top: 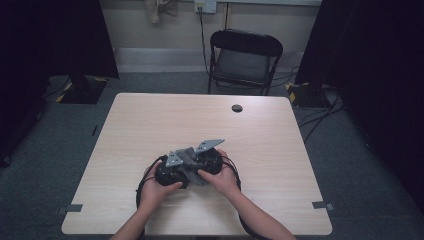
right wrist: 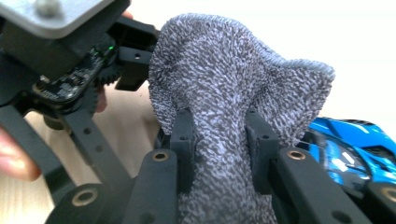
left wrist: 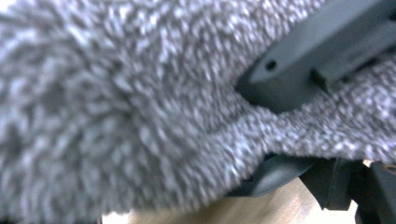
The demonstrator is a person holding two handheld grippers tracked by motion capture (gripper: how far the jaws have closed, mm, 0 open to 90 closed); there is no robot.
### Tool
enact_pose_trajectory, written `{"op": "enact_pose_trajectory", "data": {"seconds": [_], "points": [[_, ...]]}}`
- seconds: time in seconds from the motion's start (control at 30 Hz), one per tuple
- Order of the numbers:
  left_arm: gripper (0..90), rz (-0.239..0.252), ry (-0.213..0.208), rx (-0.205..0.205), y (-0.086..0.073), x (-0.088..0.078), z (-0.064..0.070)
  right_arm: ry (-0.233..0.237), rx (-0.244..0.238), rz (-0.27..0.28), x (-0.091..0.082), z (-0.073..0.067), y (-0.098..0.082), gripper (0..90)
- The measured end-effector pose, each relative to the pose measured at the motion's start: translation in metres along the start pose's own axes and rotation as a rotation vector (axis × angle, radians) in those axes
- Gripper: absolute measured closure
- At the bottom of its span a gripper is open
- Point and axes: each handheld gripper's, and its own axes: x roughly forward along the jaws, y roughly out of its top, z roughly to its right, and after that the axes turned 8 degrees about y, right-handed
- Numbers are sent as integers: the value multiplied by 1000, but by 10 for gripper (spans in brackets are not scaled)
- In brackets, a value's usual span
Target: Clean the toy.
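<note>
Wooden table [top: 150, 125]: right tongs [right wrist: 219, 135] pinch grey cloth [right wrist: 233, 93].

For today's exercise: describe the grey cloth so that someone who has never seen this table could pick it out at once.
Start at the pale wooden table and look to its near edge, where two hands hold black grippers close together. The grey cloth sits bunched between them, pinched by the right gripper. It is the one soft, fuzzy, speckled thing there, unlike the hard black grippers and the shiny blue toy car beside it.
</note>
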Motion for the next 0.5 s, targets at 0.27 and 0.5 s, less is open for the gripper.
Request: {"op": "enact_pose_trajectory", "data": {"seconds": [0.27,0.5], "points": [[241,0,0,1,0,0,0,-48,10,14,-7,11,0,700],[241,0,0,3,0,0,0,-122,46,12,-18,34,-8,699]]}}
